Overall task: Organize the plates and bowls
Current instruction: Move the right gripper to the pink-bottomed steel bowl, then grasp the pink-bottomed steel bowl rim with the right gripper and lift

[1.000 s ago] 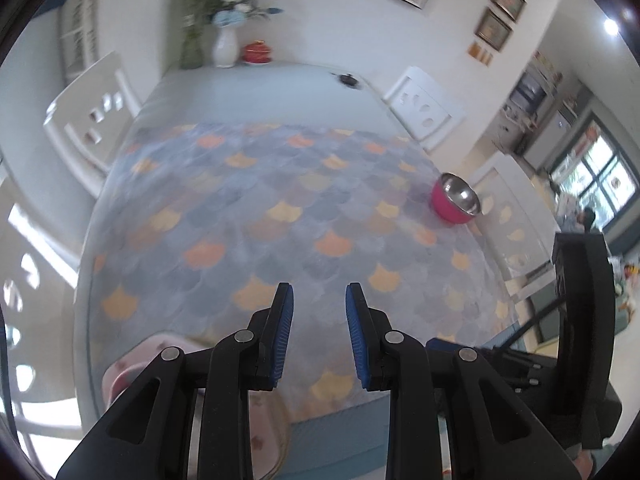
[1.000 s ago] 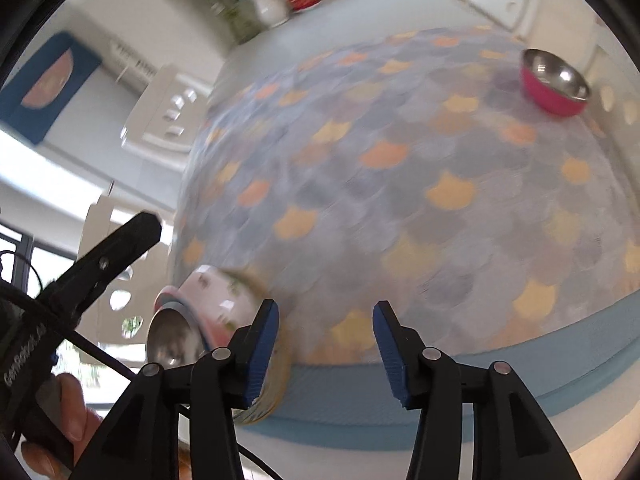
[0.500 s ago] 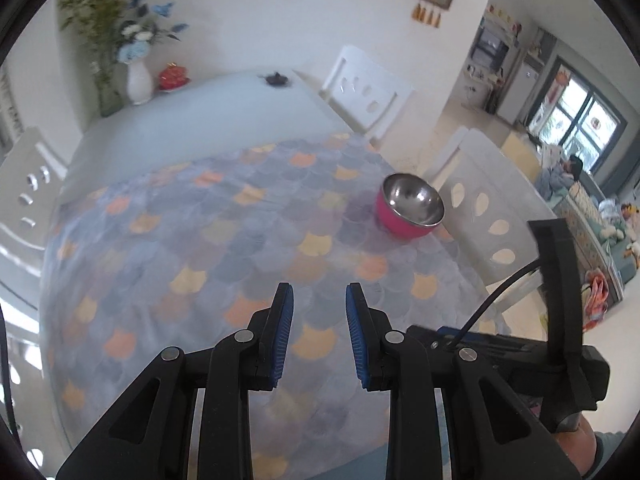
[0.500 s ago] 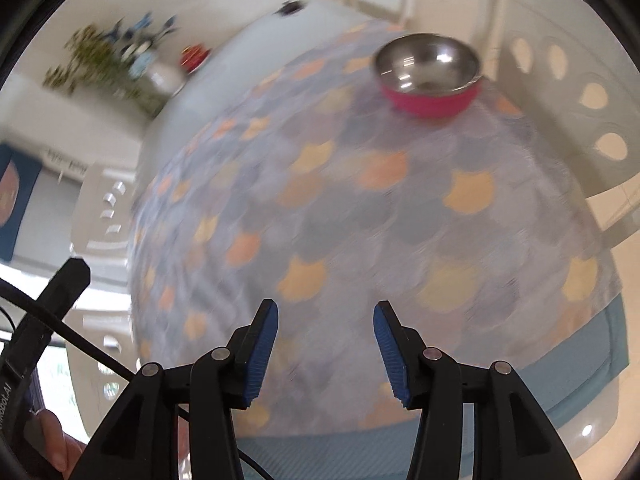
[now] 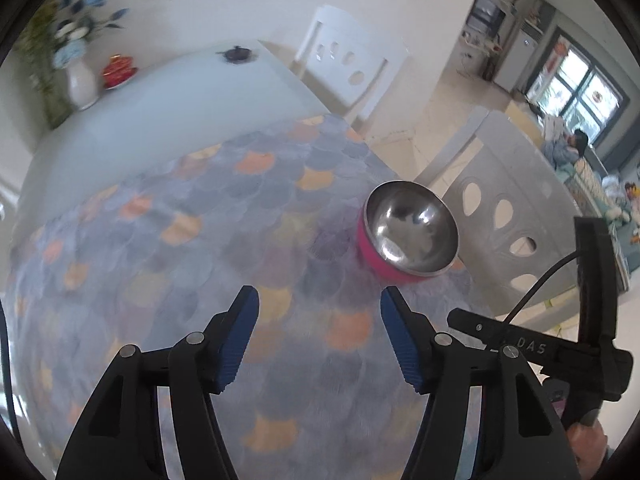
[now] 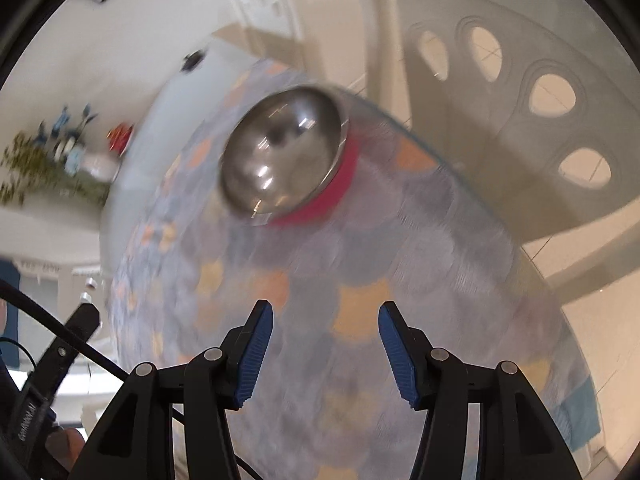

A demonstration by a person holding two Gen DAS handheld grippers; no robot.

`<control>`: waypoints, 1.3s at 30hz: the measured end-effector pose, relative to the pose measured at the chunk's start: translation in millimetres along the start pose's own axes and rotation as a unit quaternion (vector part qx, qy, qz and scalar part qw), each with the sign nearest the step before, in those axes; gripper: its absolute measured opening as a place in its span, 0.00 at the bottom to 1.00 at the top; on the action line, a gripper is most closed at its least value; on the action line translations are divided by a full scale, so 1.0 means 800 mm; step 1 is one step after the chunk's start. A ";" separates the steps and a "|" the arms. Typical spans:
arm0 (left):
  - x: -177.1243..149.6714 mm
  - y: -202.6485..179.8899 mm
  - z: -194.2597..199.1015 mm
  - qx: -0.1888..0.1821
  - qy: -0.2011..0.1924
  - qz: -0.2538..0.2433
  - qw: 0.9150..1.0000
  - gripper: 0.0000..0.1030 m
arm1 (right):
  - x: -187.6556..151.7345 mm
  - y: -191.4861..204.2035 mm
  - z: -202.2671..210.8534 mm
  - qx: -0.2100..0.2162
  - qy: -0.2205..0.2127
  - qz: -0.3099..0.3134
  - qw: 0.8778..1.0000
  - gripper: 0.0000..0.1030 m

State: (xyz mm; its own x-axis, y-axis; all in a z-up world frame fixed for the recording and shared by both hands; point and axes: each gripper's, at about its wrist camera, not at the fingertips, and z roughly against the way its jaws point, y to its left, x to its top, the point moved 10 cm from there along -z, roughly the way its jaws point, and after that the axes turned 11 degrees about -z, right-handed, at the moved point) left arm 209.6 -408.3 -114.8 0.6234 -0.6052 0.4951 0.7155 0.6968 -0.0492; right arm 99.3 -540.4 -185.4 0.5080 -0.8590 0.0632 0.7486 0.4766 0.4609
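Note:
A pink bowl with a shiny steel inside (image 5: pixel 410 230) stands near the right edge of the table, on a cloth with grey and orange scales (image 5: pixel 200 264). My left gripper (image 5: pixel 319 302) hovers just short of it, to its left; its jaws are opening and hold nothing. In the right wrist view the same bowl (image 6: pixel 282 158) sits ahead of my right gripper (image 6: pixel 325 318), whose jaws are also opening with only cloth seen between them. The right wrist view is blurred by motion.
White chairs with oval cut-outs (image 5: pixel 516 216) stand close beside the table's right edge. A white vase with flowers (image 5: pixel 82 80), a red dish (image 5: pixel 119 70) and a small dark object (image 5: pixel 237 54) sit at the table's far end. The other gripper's body (image 5: pixel 592 320) is at lower right.
Both grippers swept right across the table, away from the stacked dishes at its left corner, and now face the pink bowl. The left jaws have spread wide; the right ones a little.

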 end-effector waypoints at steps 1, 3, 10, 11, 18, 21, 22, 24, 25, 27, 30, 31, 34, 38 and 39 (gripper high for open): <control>0.007 -0.003 -0.014 -0.005 0.004 -0.001 1.000 0.60 | 0.009 -0.002 -0.004 0.001 0.000 -0.005 1.000 0.52; 0.016 -0.006 -0.042 -0.013 0.015 0.003 1.000 0.59 | 0.028 -0.004 -0.013 0.002 -0.002 -0.016 1.000 0.52; 0.034 -0.024 -0.109 -0.024 0.040 -0.004 0.999 0.59 | 0.069 0.004 -0.026 0.010 -0.028 -0.014 0.999 0.53; 0.035 -0.026 -0.113 -0.028 0.041 -0.002 0.999 0.59 | 0.073 0.008 -0.027 0.012 -0.029 -0.008 0.999 0.53; 0.046 -0.030 -0.125 -0.061 0.028 0.015 0.998 0.57 | 0.082 0.014 -0.030 0.033 -0.017 -0.003 0.999 0.53; 0.051 -0.027 -0.142 -0.066 0.036 0.029 0.997 0.57 | 0.097 0.014 -0.040 0.019 -0.035 0.003 0.999 0.53; 0.053 -0.029 -0.148 -0.075 0.036 0.035 0.996 0.54 | 0.103 0.014 -0.044 0.017 -0.040 0.007 0.999 0.53; 0.055 -0.032 -0.159 -0.088 0.039 0.046 0.994 0.47 | 0.115 0.017 -0.053 0.014 -0.056 0.015 0.998 0.53; 0.056 -0.033 -0.167 -0.093 0.043 0.051 0.993 0.44 | 0.120 0.018 -0.058 0.007 -0.062 0.020 0.998 0.53; 0.057 -0.035 -0.177 -0.102 0.045 0.057 0.992 0.36 | 0.126 0.020 -0.064 0.010 -0.065 0.023 0.998 0.53; 0.055 -0.036 -0.192 -0.113 0.053 0.067 0.990 0.24 | 0.132 0.026 -0.070 0.012 -0.074 0.036 0.997 0.46; 0.055 -0.036 -0.195 -0.117 0.055 0.069 0.989 0.21 | 0.133 0.027 -0.072 0.009 -0.077 0.043 0.996 0.45; 0.052 -0.039 -0.198 -0.122 0.055 0.071 0.988 0.18 | 0.128 0.030 -0.080 0.008 -0.074 0.059 0.995 0.32; 0.042 -0.036 -0.190 -0.102 0.058 0.064 0.991 0.17 | 0.116 0.028 -0.073 0.007 -0.092 0.076 0.993 0.19; 0.037 -0.037 -0.184 -0.102 0.056 0.062 0.991 0.17 | 0.112 0.028 -0.069 0.010 -0.094 0.076 0.993 0.18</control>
State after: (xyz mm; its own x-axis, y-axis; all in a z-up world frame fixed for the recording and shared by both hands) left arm 253.4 -503.6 -226.6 0.7336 -0.5666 0.3751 0.6729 0.6830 -0.2843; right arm 185.1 -596.0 -218.2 0.5250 -0.7979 0.2964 0.6598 0.6014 0.4505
